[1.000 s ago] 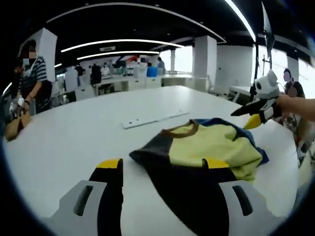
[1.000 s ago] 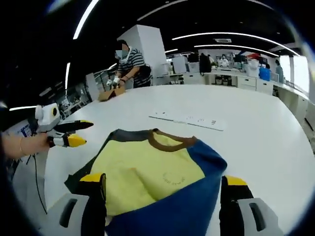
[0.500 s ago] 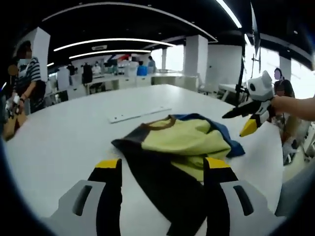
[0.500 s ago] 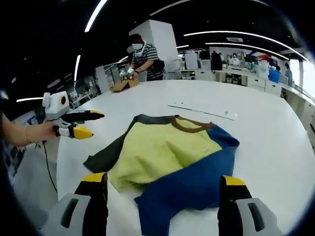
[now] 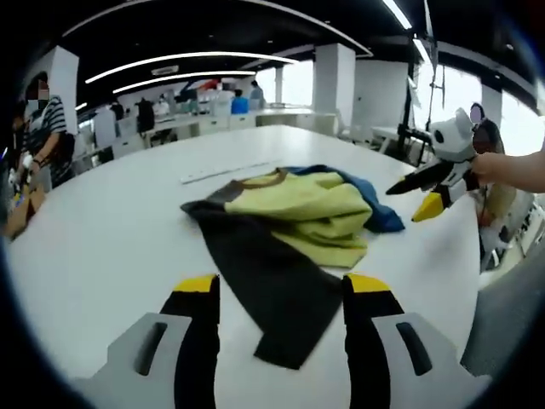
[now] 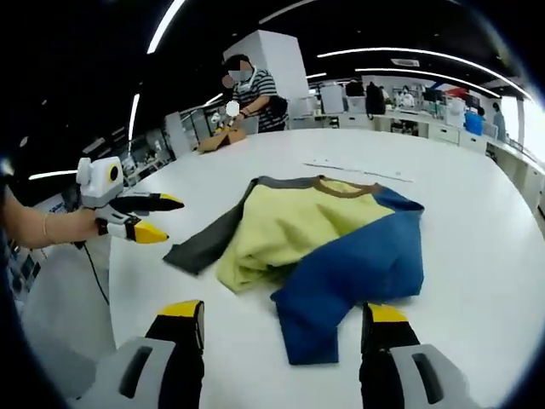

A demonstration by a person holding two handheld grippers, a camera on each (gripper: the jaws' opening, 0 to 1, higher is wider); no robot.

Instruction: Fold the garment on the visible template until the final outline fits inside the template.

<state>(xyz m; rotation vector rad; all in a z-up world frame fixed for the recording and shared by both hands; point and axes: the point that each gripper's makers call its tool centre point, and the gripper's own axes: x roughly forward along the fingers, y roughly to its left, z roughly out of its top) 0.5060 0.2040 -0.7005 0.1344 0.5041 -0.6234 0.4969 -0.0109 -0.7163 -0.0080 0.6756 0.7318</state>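
Note:
A garment lies rumpled on the white table: yellow body, brown collar, a dark grey sleeve and a blue sleeve. My left gripper is open, its yellow-tipped jaws on either side of the dark sleeve's end, not touching it. My right gripper is open just short of the blue sleeve's cuff. In the right gripper view the garment lies ahead and the left gripper hovers open at the left, held by a hand. The right gripper hangs open at the right in the left gripper view.
A white flat strip lies on the table beyond the collar, also seen as the strip. A person in a striped shirt handles a cardboard box at the table's far edge. The table's rim runs close on the left.
Both grippers have drawn back from the garment, so it sits farther off in each view. The dark and blue sleeves now show at full length on the table.

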